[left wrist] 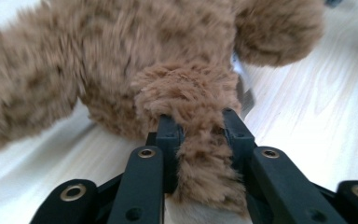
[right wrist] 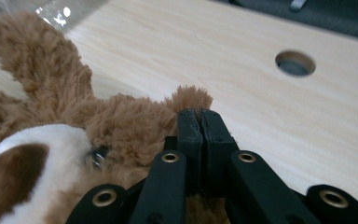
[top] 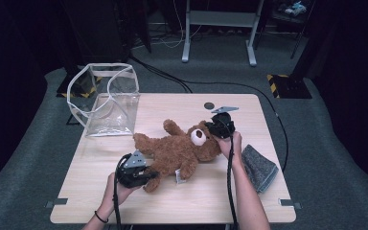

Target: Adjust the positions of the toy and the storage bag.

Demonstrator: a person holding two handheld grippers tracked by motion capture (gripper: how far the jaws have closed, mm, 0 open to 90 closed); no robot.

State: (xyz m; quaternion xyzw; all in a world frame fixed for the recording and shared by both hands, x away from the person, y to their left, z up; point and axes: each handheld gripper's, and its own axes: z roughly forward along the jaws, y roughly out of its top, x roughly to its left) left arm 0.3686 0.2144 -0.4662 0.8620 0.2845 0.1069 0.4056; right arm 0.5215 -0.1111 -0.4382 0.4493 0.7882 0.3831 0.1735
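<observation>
- Grey carpet surrounds the pale wooden table point(top: 100, 201) you are working at, and a brown plush teddy bear with a cream muzzle point(top: 177, 151) lies sprawled on its back near the middle of it, head toward your right, legs toward your left.
- Your left gripper point(top: 148, 175) sits at the bear's lower leg near the table's front; its jaws are clamped on that furry leg, which bulges between them in the left gripper view point(left wrist: 200, 135).
- Your right gripper point(top: 215, 128) is at the bear's head on the far side; its jaws are pressed together with a tuft of the ear pinched at their tips point(right wrist: 200, 116).
- From the right gripper view you get the bear's dark eye, a raised arm and a round hole in the tabletop point(right wrist: 295, 63); the high view does not show the pinch.
- From the high view you get a clear plastic bag with white trim point(top: 106, 98) standing at the table's far left corner, well apart from the bear, and a folded grey cloth point(top: 258, 167) at the right edge.
- A white tag point(top: 179, 176) hangs at the bear's side.
</observation>
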